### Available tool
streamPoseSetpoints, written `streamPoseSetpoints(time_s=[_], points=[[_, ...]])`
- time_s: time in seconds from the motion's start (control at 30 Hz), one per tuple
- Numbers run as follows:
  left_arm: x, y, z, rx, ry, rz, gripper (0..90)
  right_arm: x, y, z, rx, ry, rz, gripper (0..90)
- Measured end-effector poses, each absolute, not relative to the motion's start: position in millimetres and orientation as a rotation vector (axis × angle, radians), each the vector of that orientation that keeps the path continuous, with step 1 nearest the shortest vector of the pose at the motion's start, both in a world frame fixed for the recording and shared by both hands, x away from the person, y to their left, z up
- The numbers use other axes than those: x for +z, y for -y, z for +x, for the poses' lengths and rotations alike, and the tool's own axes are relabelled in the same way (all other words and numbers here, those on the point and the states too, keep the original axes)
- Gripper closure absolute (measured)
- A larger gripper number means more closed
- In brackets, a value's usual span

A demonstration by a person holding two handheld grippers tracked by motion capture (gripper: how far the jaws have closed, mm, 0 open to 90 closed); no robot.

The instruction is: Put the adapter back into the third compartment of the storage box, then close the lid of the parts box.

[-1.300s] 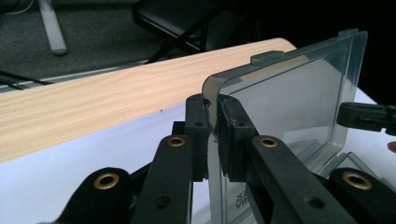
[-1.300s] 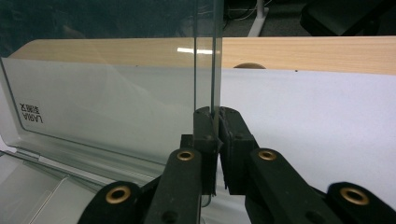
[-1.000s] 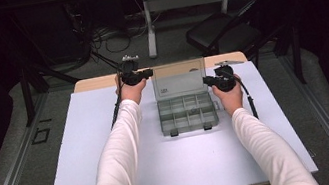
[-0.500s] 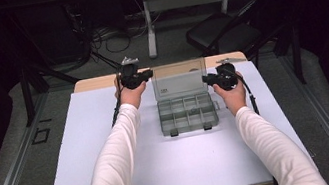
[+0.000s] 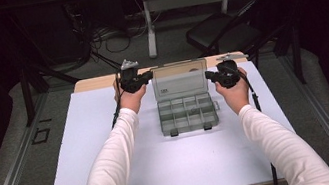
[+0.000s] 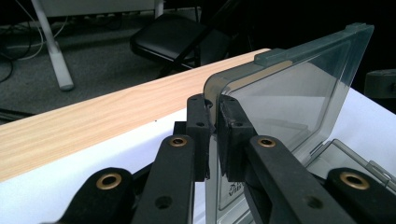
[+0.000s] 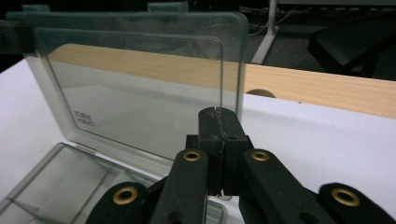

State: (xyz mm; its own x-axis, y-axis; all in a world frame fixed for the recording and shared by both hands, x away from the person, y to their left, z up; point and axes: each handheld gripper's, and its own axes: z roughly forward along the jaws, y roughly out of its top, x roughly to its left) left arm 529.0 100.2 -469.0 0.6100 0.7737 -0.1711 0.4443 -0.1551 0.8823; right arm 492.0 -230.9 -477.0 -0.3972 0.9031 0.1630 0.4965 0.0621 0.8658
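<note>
I have the box (image 5: pixel 188 114) sitting toward the far middle of the surface (image 5: pixel 115 171), its clear lid (image 5: pixel 179 79) standing up, nearly upright, at the far side. My left gripper (image 5: pixel 149 76) is clamped on the lid's left edge; in the left gripper view the two pads pinch the thin plastic rim of the lid (image 6: pixel 289 98) between them. My right gripper (image 5: pixel 209 75) sits just beside the lid's right edge; its jaws have just been closing and now meet pad to pad with nothing between them, the lid (image 7: pixel 140 88) standing just behind and to their left in the right gripper view. The open compartments lie in front of the lid, between my two hands. Wide bare surface spreads on the near side and to both flanks; beyond the lid a wooden strip (image 5: pixel 95 83) runs along the far edge.
</note>
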Motion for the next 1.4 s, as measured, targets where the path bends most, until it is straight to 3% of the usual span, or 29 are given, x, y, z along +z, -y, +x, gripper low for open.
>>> streamPoseSetpoints(time_s=[0.37,1.0,1.4], points=[[-468,-99,516,0.435,-0.962,1.791,84.3,-461,224,487,1.306,-1.977,1.415,90.0],[-469,-101,493,0.492,-0.900,1.808,84.3,-399,229,490,1.310,-1.910,1.414,90.0],[-471,-101,486,0.496,-0.890,1.799,83.7,-411,213,507,1.251,-1.960,1.437,90.0]])
